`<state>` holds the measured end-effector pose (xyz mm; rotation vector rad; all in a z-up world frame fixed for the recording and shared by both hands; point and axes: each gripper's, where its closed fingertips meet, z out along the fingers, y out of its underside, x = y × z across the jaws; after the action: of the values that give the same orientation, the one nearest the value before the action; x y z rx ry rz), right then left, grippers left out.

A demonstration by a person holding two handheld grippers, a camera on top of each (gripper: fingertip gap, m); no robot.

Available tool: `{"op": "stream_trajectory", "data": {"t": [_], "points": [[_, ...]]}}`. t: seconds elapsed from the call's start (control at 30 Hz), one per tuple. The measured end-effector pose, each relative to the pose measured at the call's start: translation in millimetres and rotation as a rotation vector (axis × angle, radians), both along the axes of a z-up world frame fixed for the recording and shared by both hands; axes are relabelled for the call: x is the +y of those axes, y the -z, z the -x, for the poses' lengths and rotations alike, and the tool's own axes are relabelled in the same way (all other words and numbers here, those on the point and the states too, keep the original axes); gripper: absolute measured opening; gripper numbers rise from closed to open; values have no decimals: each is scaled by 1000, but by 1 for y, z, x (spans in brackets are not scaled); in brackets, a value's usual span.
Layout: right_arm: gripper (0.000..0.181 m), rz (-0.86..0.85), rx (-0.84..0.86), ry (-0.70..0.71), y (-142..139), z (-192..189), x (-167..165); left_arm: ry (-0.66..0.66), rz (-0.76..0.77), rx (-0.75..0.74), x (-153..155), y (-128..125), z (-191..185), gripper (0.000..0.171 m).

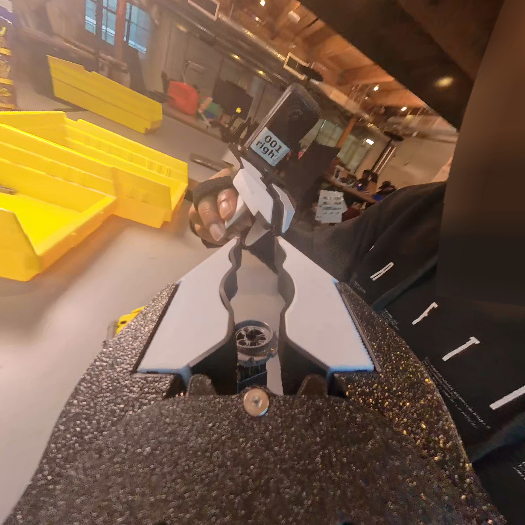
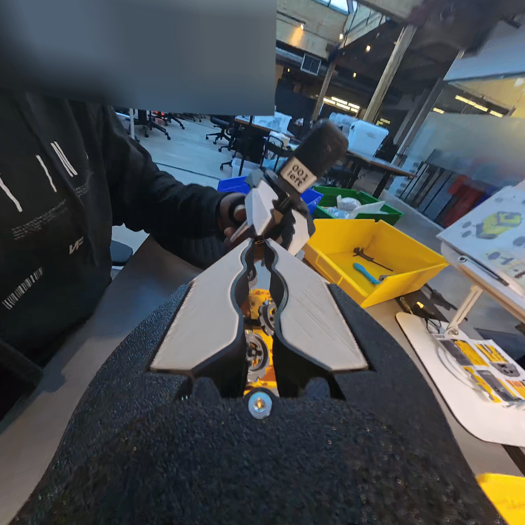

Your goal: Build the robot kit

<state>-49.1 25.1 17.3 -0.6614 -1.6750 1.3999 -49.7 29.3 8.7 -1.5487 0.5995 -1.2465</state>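
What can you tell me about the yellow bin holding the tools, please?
The yellow bin looks like moulded plastic, open-topped, with sloping walls and a lower front lip. It sits upright on the grey table, seen corner-on in the right wrist view. On its floor lie a blue-handled tool and a thin black tool, side by side. A green bin stands just behind it; whether the two touch I cannot tell.
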Motion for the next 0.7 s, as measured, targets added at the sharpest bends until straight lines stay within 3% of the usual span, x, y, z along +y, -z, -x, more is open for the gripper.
{"op": "stream_trajectory", "data": {"t": [0.27,0.43,0.7], "points": [[6,-6,41,37,2,6,1,66,50,-116,-4,-7,-2,10],[6,3,36,76,9,1,5,41,62,-53,-1,0,-7,0],[6,8,24,171,23,-17,9,4,76,104,8,12,-20,0]]}}
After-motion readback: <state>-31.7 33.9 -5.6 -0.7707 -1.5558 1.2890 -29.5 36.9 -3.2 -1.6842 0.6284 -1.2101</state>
